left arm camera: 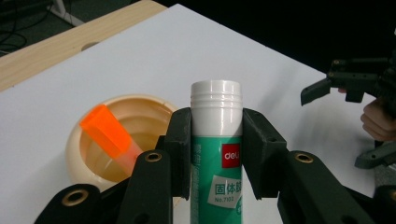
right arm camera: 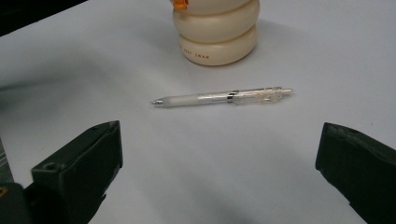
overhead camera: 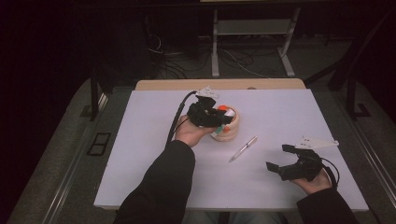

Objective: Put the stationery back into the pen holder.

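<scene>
We hold the left gripper over the middle of the white rectangular counter, nearer its far edge than its near one, and its black fingers pinch a green-labelled glue stick with a white ribbed cap, one pad on each side of the tube just below the cap. In the left gripper view the glue stick stands upright between the pads, its cap rising clear above them. Just beside it sits a cream-coloured rounded holder of stacked rings, with a translucent orange-capped marker leaning inside its open mouth. In the high view the left gripper hangs right at the holder, so that the glue stick is at the holder's rim; whether it touches the rim we cannot tell. On the near right part of the counter we keep the right gripper, its fingers spread wide with nothing between them. It points toward a clear plastic ballpoint pen with a white grip, which lies flat on the counter between the holder and the right gripper, well apart from both. In the right gripper view the pen lies crosswise just in front of the holder's base.
</scene>
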Available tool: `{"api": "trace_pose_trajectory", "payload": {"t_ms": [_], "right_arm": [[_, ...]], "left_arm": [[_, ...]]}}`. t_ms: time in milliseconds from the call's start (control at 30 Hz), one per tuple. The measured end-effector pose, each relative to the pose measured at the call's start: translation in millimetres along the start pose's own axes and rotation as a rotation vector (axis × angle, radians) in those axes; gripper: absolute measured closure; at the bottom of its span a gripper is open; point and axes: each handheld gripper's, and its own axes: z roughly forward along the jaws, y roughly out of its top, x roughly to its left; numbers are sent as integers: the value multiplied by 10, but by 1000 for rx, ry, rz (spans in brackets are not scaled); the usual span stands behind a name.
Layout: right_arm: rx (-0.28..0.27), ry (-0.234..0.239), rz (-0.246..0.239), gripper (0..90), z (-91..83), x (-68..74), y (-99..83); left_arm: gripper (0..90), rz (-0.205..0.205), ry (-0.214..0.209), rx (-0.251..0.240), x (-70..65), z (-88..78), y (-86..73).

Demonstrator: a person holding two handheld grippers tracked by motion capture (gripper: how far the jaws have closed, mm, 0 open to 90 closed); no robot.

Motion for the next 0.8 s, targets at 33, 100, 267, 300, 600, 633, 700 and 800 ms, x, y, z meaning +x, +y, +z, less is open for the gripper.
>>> {"api": "trace_pose_trajectory", "payload": {"t_ms": [33, 100, 267, 300, 600, 633, 700, 800], "right_arm": [[-1, 0, 0, 2, 0, 0, 0], [-1, 2, -1, 2, -2, -2, 0], [-1, 2, -1, 2, -1, -3, 0], [-1, 4, -1, 2, -1, -3, 0], [-1, 4, -1, 2, -1, -4, 1], [-1, 5, -1, 2, -1, -5, 0], [-1, 5, -1, 2, 0, -3, 1], [-1, 6, -2, 2, -1, -2, 1]], "left_arm": [[642, -4, 3, -8, 4, 1, 8], [642, -8, 8, -24, 18, -2, 25], [642, -28, 23, -93, 46, -4, 52], [642, -35, 24, -103, 52, -1, 53], [642, -41, 75, -205, 125, 23, 47], [642, -41, 79, -219, 129, 24, 48], [642, -34, 84, -247, 133, 30, 51], [642, -29, 88, -285, 133, 46, 48]]}}
